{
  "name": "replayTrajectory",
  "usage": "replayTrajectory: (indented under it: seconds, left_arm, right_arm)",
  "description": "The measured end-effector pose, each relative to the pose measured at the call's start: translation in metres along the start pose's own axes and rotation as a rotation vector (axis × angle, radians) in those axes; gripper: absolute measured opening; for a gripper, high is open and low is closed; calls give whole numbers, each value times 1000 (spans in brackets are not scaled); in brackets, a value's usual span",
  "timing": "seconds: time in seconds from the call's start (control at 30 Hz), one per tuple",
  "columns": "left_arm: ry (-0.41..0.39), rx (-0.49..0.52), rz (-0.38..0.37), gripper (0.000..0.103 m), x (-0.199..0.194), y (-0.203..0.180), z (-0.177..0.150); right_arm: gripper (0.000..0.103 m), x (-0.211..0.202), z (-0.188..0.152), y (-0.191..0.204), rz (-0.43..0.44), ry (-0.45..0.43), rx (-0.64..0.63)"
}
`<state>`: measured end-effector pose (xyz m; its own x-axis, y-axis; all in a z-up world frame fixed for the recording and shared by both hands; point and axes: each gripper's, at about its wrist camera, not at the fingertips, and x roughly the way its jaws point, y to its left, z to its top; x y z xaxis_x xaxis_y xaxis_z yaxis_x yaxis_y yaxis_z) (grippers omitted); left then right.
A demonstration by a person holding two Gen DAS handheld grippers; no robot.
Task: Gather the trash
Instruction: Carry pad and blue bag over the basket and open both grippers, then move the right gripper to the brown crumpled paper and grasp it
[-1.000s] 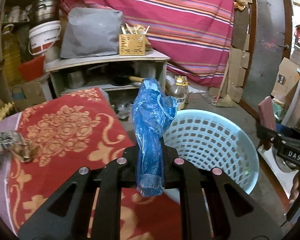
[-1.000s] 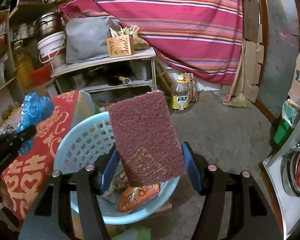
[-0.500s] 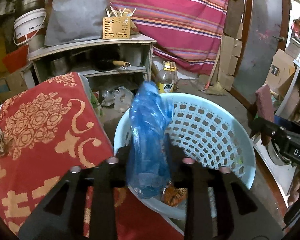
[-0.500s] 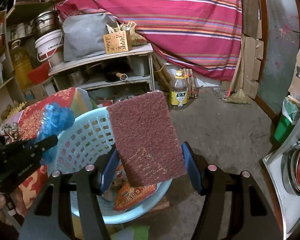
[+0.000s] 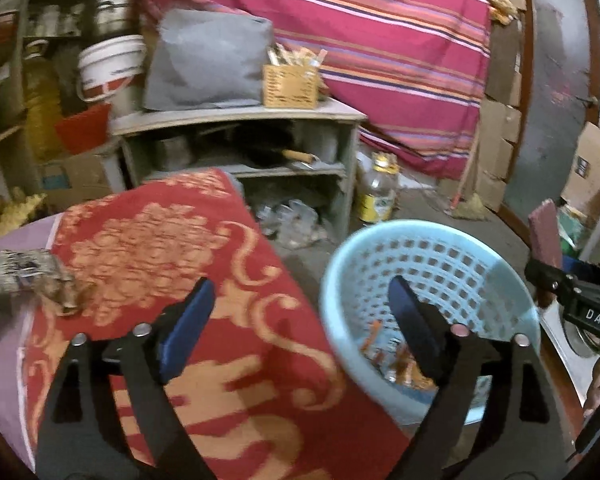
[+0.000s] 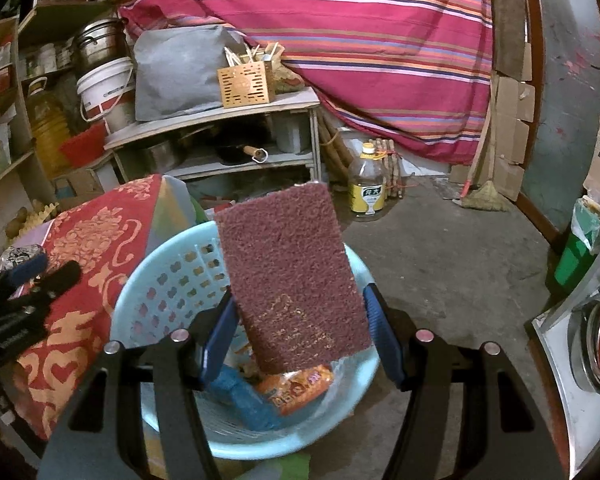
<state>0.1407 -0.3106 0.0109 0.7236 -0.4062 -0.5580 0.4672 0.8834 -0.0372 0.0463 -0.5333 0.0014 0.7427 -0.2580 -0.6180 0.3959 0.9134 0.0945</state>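
Observation:
My left gripper [image 5: 300, 312] hangs over the gap between the red patterned cloth [image 5: 148, 264] and the light blue basket [image 5: 428, 236]. Its jaws are opening wide, with nothing between them. The blue plastic bag [image 6: 244, 400] lies in the basket [image 6: 160, 268] beside an orange snack wrapper [image 6: 296, 384]. My right gripper [image 6: 300, 332] is shut on a maroon scouring pad [image 6: 288, 272], held upright above the basket. A crumpled wrapper [image 5: 28, 276] rests on the table at the cloth's left edge. In the right wrist view the left gripper [image 6: 52, 270] sits at the far left.
Behind the basket stands a grey shelf unit [image 5: 236, 116] holding a wooden box [image 5: 292, 84] and pots. An oil bottle [image 6: 366, 188] stands on the concrete floor. At the right are a metal appliance [image 6: 580, 340] and a green bin [image 6: 576, 256].
The left gripper carried the blue bag over the basket, opened and let it drop in, then swung back left toward the red cloth. The right gripper and pad stayed still.

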Motion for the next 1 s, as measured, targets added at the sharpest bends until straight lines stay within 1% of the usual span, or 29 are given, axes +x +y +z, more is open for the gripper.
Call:
replayTrajectory:
  seconds: [0.17,0.23,0.27,0.3,0.37,0.5,0.67,0.8,1.0]
  left_arm:
    - [-35,-23,72,96,-19,34,3]
    - [-49,-32,104,97,-28,51,3]
    - [-51,-33,113,97,-32,57,4]
    - [-55,-35,127,97,-37,65,4]
    - [-65,-42,150,97,-45,81,4]
    - [-80,-74,191,97,-62,116,4]
    - [-97,-110,256,97,-79,156,-1]
    - [-101,-127,305,97,-93,186,-5]
    - [-84,-145,379,97,-107,228,-18]
  right_arm:
    - [62,8,3,20,0,9,-16]
    - [62,14,4,24,-6,18,-18]
    - [64,15,5,25,-14,19,-19]
    - [72,17,6,26,-25,20,-20]
    - [80,20,8,26,-44,19,-10]
    - [82,22,11,34,-58,31,4]
    - [84,6,20,70,-24,-19,-44]
    - [86,-3,23,112,19,-50,-111]
    - [86,-1,21,170,75,-52,-200]
